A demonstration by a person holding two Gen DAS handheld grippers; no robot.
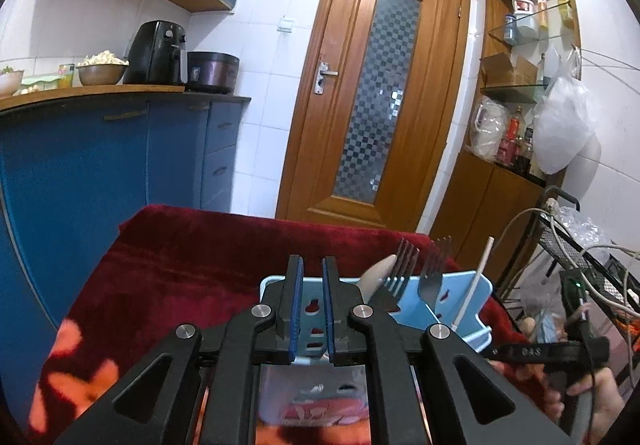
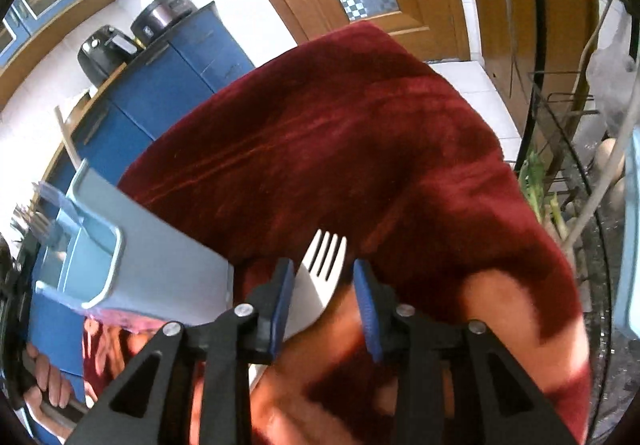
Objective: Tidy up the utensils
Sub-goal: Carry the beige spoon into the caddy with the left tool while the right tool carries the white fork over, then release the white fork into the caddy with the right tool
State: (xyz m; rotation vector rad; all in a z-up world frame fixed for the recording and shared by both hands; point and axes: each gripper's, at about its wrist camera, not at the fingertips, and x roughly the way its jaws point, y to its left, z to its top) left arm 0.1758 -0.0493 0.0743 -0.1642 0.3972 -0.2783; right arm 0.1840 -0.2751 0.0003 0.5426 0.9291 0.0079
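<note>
The right claw (image 2: 322, 305) stands apart, its blue pads either side of a white fork (image 2: 320, 277) lying on the red cloth (image 2: 340, 133) of the bench, neither pad pressing it; probably it straddles the fork to pick it up. Just left stands the pale blue utensil holder (image 2: 132, 257). The left claw (image 1: 311, 309) is clamped on the holder's (image 1: 460, 289) perforated wall, seemingly to steady it for loading; beyond its pads two dark forks (image 1: 400, 273), a spoon (image 1: 376, 273) and a white stick (image 1: 476, 285) stand upright in the compartments, sorted already; farther off is the wooden door (image 1: 380, 85).
</note>
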